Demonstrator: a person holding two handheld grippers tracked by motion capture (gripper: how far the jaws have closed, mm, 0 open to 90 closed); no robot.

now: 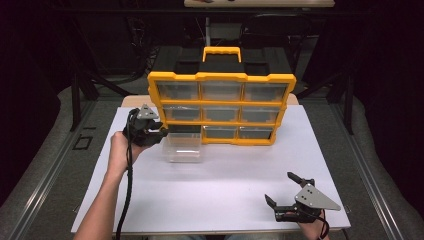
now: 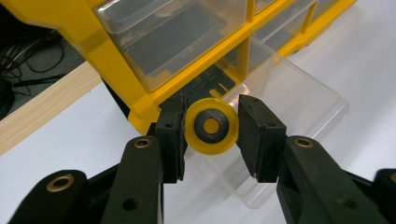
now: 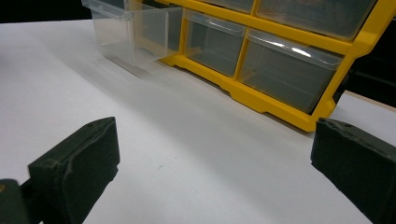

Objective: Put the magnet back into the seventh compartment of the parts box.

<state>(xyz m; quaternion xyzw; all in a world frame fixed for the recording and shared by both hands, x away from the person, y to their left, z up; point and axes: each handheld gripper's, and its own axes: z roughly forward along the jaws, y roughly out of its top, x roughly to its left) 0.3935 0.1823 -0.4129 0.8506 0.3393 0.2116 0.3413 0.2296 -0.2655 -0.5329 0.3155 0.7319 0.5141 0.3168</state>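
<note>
A small yellow wheel with a dark ring and a yellow hub sits clamped between the black jaws of the left gripper, which are closed down to the wheel's width. In the left gripper view it hangs just above the near corner of a clear plastic drawer pulled out of the bottom-left slot of a yellow organizer. In the high view the left gripper sits at about 10 o'clock on the white table, held by a hand, right beside the clear plastic drawer, which juts toward 6 o'clock from the yellow organizer. The organizer stands upright at 12 o'clock with a yellow handle on top and three rows of clear drawers. The right gripper rests at about 5 o'clock near the table's front edge, well apart from the organizer, its jaws spread wide with nothing between them.
</note>
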